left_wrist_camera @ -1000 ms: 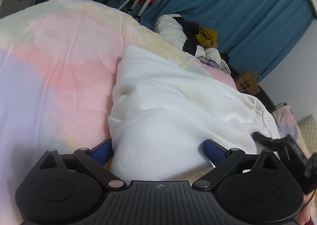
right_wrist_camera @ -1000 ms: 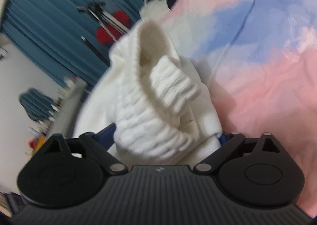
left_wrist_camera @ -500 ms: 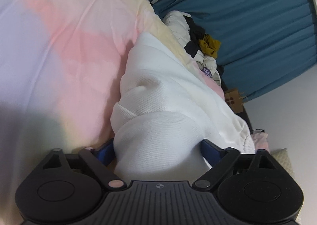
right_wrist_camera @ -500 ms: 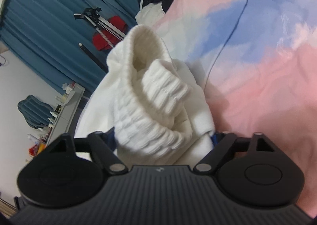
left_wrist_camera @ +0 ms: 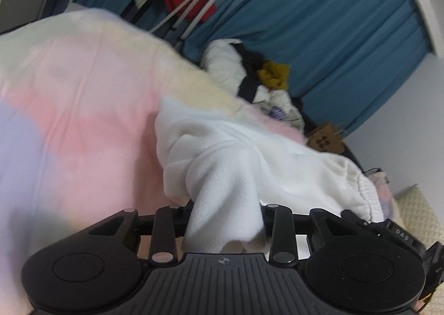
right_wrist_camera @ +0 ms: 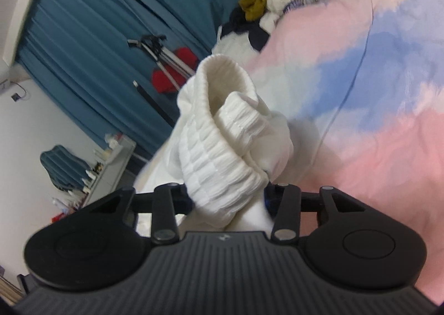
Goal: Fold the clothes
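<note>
While both jaws have just been closing, we have white cloth pinched in each of them. Nearest us in the left wrist view, the left hand-held gripper (left_wrist_camera: 224, 220) is clamped on a bunched fold of the white garment (left_wrist_camera: 249, 148), the fabric squeezed into a narrow neck between its jaws. In the right wrist view, the right hand-held gripper (right_wrist_camera: 227, 198) is closed on the ribbed elastic band (right_wrist_camera: 219, 148) of the same garment, the band puckered and curling up towards twelve o'clock.

Past our fingers, the rest of the garment lies rumpled on the bed (left_wrist_camera: 83, 109), spreading from the left grip out to three o'clock, where a gathered edge sits by the frame's rim. It looks bulky and creased, not flat.

So where are we? Early, by our reckoning: the grips are taken, but no neat fold shows yet. We would judge the next job is to lift, spread and lay it flat before any folding proper.

Further off, at one o'clock in the left view, a heap of other clothes (left_wrist_camera: 258, 79) waits at the bed's far edge, a mustard piece on top, so plenty seems left. Beyond that hang the blue curtains (left_wrist_camera: 333, 23), with a tripod (right_wrist_camera: 163, 62) and something red beside them.
</note>
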### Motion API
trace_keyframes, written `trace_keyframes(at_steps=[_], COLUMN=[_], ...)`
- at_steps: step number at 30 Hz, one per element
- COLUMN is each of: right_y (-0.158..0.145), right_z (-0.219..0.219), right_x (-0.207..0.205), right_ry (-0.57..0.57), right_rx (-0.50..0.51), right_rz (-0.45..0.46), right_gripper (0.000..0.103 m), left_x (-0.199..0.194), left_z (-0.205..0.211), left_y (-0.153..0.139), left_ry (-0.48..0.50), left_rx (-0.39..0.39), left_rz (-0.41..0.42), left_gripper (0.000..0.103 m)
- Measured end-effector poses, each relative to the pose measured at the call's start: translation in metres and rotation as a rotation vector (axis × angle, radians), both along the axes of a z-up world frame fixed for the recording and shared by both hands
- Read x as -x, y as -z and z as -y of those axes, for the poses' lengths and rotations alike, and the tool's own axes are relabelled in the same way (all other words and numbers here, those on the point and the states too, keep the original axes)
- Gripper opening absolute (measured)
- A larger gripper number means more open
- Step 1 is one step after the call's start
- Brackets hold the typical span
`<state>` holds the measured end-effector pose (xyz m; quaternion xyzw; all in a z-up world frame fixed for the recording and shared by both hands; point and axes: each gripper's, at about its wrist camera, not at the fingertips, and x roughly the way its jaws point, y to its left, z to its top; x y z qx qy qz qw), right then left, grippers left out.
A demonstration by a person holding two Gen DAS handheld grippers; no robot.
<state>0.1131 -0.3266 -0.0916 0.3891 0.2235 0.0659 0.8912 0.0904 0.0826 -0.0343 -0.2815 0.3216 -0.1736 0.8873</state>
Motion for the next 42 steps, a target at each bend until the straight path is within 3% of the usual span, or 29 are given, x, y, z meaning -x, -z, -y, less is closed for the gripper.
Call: trace_keyframes(at_steps=[7,13,17,21,25,27,30,34,38,40,42], right_y=[-0.048,-0.082,-0.082,-0.063,-0.024,0.005,0.046,0.083,0.085,0.083,0.075], right_z=[0.035,0.105,0.156,0.203,0.233,0.242,0.243,0.227,0.237,0.237,0.238], right_x=[0.015,0.010,-0.010,-0.041,-0.066,-0.076,-0.079,-0.074,-0.072,-0.070,-0.062], right_ry=[0.086,0.218,0.305,0.385,0.451,0.474,0.471,0.424,0.423,0.425,0.436], right_rx=[-0.019,-0.044,-0.042,-0.012,0.031,0.016,0.020,0.076,-0.011,-0.053,-0.068], right_rz=[0.088,0.154,0.195,0.211,0.215,0.186,0.075,-0.057,-0.085,-0.109,-0.148], right_gripper=[0.044,0.044,0.044,0.044,0.044,0.044,0.044,0.048,0.058,0.061,0.065], left_x=[-0.016,-0.079,-0.134,-0.189,-0.239,-0.251,-0.262,-0.250,-0.245,-0.234,-0.218], left_z=[0.055,0.159,0.242,0.312,0.365,0.375,0.374,0.339,0.326,0.322,0.317], left_y=[-0.057,-0.095,-0.087,-0.060,-0.019,0.004,0.037,0.072,0.083,0.074,0.058], left_ry=[0.071,0.190,0.263,0.309,0.349,0.367,0.404,0.424,0.427,0.434,0.433], left_rx=[0.014,-0.001,-0.036,-0.032,-0.069,-0.100,-0.112,-0.101,-0.145,-0.191,-0.242], left_rz=[0.072,0.173,0.239,0.231,0.192,0.185,0.165,0.100,0.070,0.084,0.101], left_gripper=[0.033,0.034,0.034,0.033,0.033,0.033,0.035,0.039,0.044,0.052,0.053])
